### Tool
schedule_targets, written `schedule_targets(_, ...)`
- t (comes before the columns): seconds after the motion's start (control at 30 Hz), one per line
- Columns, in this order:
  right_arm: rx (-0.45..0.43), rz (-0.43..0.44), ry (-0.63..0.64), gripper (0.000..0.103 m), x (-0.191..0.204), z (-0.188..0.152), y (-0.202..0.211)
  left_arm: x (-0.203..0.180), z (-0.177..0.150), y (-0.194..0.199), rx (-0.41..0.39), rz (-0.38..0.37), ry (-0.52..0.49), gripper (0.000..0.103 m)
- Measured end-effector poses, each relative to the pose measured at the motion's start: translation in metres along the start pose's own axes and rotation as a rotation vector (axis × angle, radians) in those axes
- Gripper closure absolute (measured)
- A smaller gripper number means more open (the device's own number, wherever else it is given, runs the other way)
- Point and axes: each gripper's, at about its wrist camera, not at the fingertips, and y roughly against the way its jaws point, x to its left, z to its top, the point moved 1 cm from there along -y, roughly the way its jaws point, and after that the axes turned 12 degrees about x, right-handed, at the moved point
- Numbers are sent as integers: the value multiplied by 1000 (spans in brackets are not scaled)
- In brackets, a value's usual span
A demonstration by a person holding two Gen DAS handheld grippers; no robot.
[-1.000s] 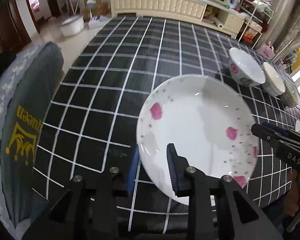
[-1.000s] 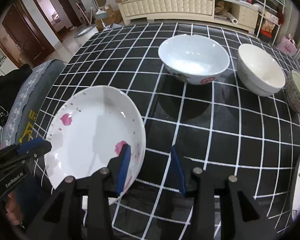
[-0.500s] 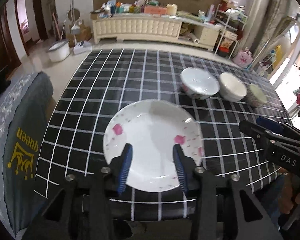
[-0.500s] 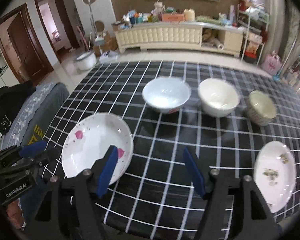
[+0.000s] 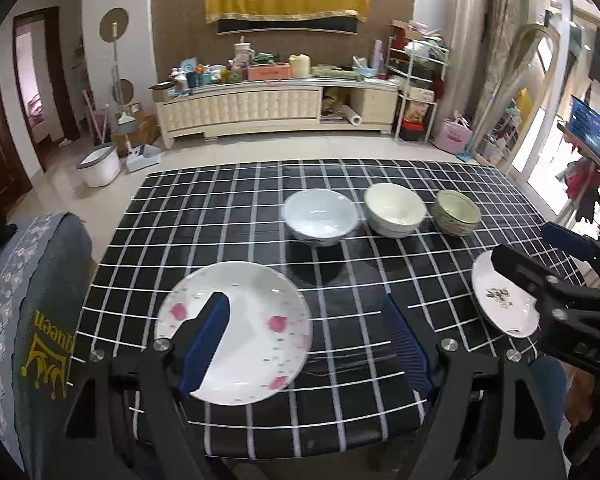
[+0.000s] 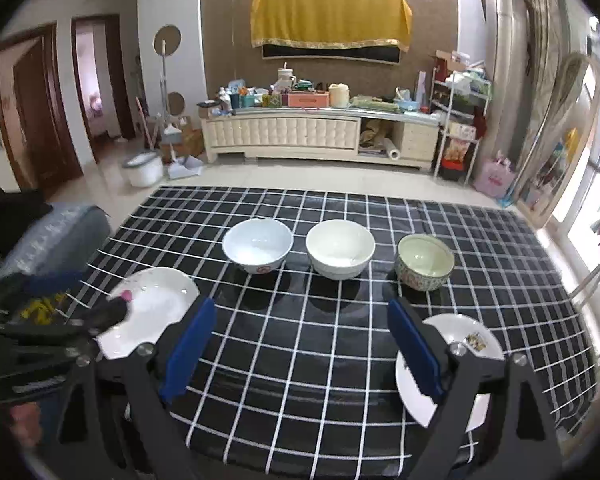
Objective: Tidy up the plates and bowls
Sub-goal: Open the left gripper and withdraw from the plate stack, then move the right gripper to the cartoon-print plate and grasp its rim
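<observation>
The tablecloth (image 5: 240, 216) is black with a grid of thin white lines. At about 7 o'clock in the left wrist view lies a white plate (image 5: 256, 320) sprinkled with pink flowers and tiny specks. At 3 o'clock a second white plate (image 5: 496, 300) carries a small dark sprig motif. Toward 12 o'clock stand three bowls: a white bowl (image 6: 258, 246) with a red mark low on its outside, a cream bowl (image 6: 340, 248), and a greenish bowl (image 6: 424, 260) with a busy floral outside. The chair cover (image 5: 32, 320) at 9 o'clock is grey with yellow lettering and a crown. Both grippers are black with blue pads (image 6: 188, 348).
</observation>
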Motion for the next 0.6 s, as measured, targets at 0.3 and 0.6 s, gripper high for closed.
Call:
schedule_targets(0.3,14,21,-91,8,-55,-18,10,-61,13,-14,17,-70,-63,26)
schedule_targets(0.6,101,-106,-197,8,-124,-33,-5,-131,30,-39,68,-123,-178,26)
